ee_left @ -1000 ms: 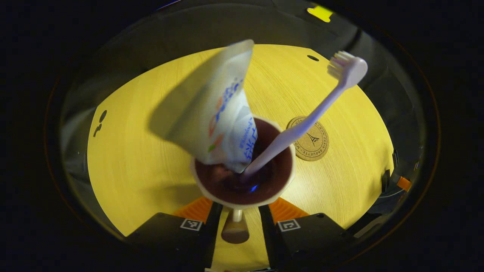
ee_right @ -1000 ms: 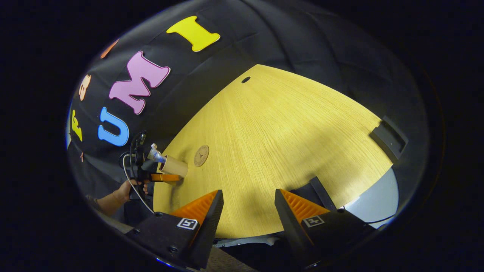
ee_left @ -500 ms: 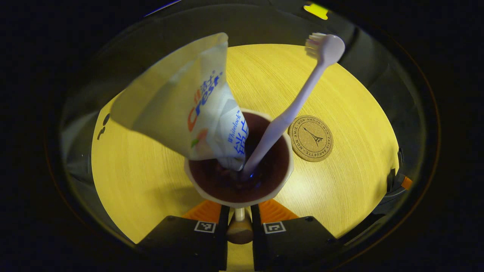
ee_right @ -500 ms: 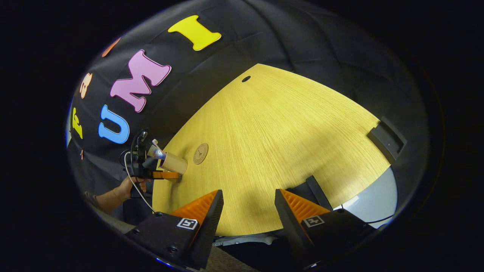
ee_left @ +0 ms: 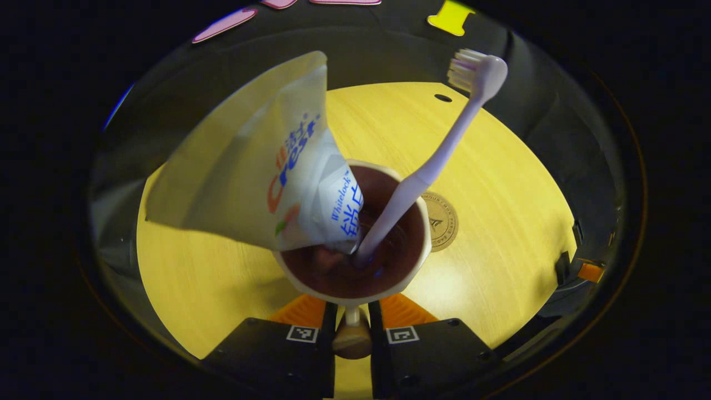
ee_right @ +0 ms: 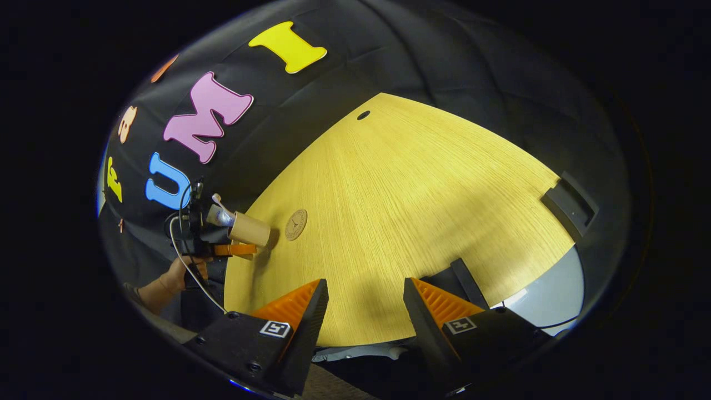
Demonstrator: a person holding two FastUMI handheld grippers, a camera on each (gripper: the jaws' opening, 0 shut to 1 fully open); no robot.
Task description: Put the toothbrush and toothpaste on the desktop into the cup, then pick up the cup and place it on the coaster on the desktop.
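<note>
In the left gripper view, a cup with a pale rim and dark inside sits at the centre of the frame. The left gripper is seen at the bottom centre, its fingers closed on the cup's handle. A toothpaste tube leans out of the cup toward the upper left, and a toothbrush leans toward the upper right, bristles uppermost. A round cork coaster lies on the yellow wooden desktop just right of the cup, partly hidden by its rim.

In the right gripper view, the cup appears small at the left edge, seemingly lifted above the desktop, with the coaster just to its right. The right gripper is seen at the bottom, its fingers spread apart and holding nothing.

The carry to the coaster appears to be in hand. The cup is best kept level so the loosely leaning items are not tipped out, centred above the coaster, and lowered flat before being let go.
</note>
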